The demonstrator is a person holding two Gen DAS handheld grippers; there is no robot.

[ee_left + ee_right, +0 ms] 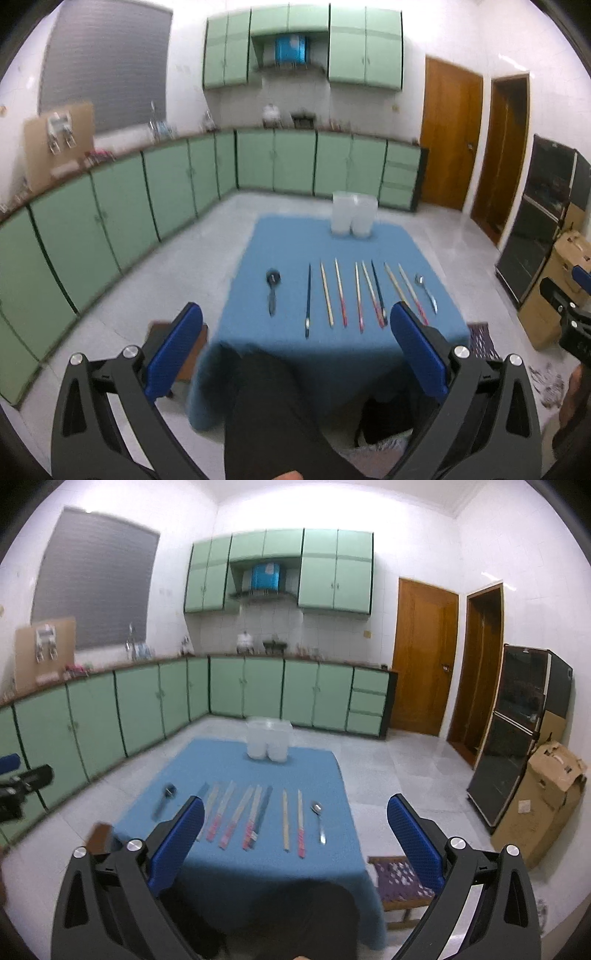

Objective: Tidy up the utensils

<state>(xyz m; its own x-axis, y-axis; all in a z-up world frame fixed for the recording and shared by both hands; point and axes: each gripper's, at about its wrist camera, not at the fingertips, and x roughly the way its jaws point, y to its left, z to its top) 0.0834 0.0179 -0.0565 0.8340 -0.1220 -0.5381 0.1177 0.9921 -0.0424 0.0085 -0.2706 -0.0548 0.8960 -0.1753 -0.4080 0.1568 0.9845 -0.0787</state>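
Chopsticks (341, 292) in a row on blue tablecloth (288, 236) between black spoon (272, 286) and metal spoon (425, 286), two white containers (354, 218) at far edge, contents unseen, left gripper (295, 334) and right gripper (295, 821) raised short of table, tongs spread, empty.

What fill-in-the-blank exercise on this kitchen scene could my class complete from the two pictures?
1. The tablecloth is ____ in colour.
2. The metal spoon lies at the ____ end of the utensil row.
3. Both the left gripper and the right gripper are ____, holding nothing.
4. The white container stands at the table's ____ edge.

Missing words: blue; right; open; far
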